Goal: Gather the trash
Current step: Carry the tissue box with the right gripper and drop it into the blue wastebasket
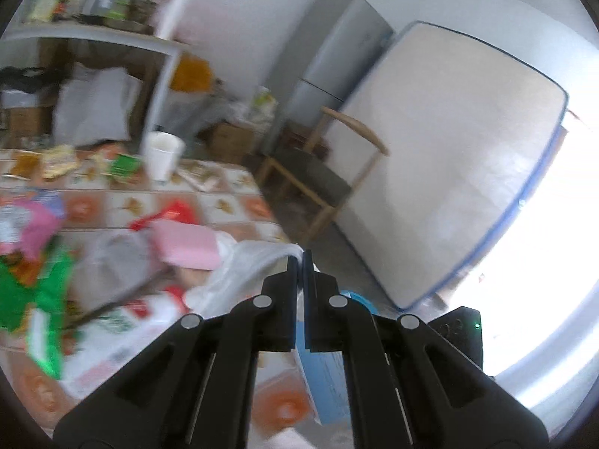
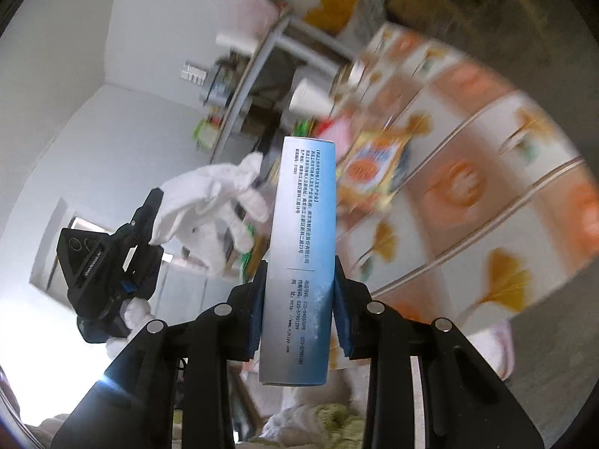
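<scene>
- Left tongs (image 1: pixel 298 262) are pressed together, pinching the edge of a clear plastic bag (image 1: pixel 239 273) above the littered table (image 1: pixel 232 202).
- Right tongs (image 2: pixel 299 280) are clamped on a long blue-and-silver box (image 2: pixel 301 247), held lengthwise between the pads.
- White paper cup (image 1: pixel 161 155) stands upright farther back on the table, near snack wrappers (image 1: pixel 56 161).
- A white-gloved hand (image 2: pixel 209 202) grips the other tool in the right wrist view.

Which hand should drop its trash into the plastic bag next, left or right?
Right, I think. The right gripper already clamps the blue box, which looks ready to drop. The left gripper is shut on the clear plastic bag, so it seems busy holding that up.
</scene>
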The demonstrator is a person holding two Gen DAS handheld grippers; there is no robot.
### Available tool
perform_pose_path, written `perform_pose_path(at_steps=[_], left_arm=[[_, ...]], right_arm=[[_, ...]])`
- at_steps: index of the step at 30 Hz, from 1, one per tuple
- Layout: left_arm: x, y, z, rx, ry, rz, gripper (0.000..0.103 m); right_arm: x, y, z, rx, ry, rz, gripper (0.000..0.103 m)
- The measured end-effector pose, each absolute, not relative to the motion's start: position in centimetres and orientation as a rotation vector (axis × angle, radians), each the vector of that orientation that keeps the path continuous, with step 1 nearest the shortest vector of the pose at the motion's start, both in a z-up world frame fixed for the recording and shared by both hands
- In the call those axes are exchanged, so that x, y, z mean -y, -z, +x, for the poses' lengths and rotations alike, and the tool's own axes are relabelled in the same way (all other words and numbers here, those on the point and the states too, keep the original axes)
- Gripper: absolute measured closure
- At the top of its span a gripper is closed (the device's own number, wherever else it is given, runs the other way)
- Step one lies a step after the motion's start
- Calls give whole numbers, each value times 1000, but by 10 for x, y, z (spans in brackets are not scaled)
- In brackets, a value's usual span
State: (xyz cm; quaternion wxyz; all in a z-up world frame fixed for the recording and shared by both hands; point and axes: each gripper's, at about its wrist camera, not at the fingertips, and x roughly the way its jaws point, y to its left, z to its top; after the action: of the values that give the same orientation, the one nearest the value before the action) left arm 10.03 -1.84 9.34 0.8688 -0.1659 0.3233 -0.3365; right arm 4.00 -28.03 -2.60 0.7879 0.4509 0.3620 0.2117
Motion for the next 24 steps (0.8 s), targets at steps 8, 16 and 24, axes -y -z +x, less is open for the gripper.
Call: perform_pose_path(at_steps=[8, 16, 24], left_arm=[[172, -79, 131, -902, 1014, -307, 102], [355, -7, 151, -1152, 1134, -99, 102], [494, 46, 169, -1159, 1112, -17, 51]], right_arm=[[396, 22, -25, -615, -147, 1049, 72], [495, 56, -44, -584, 130, 1133, 72], [610, 109, -22, -562, 387, 1189, 57]])
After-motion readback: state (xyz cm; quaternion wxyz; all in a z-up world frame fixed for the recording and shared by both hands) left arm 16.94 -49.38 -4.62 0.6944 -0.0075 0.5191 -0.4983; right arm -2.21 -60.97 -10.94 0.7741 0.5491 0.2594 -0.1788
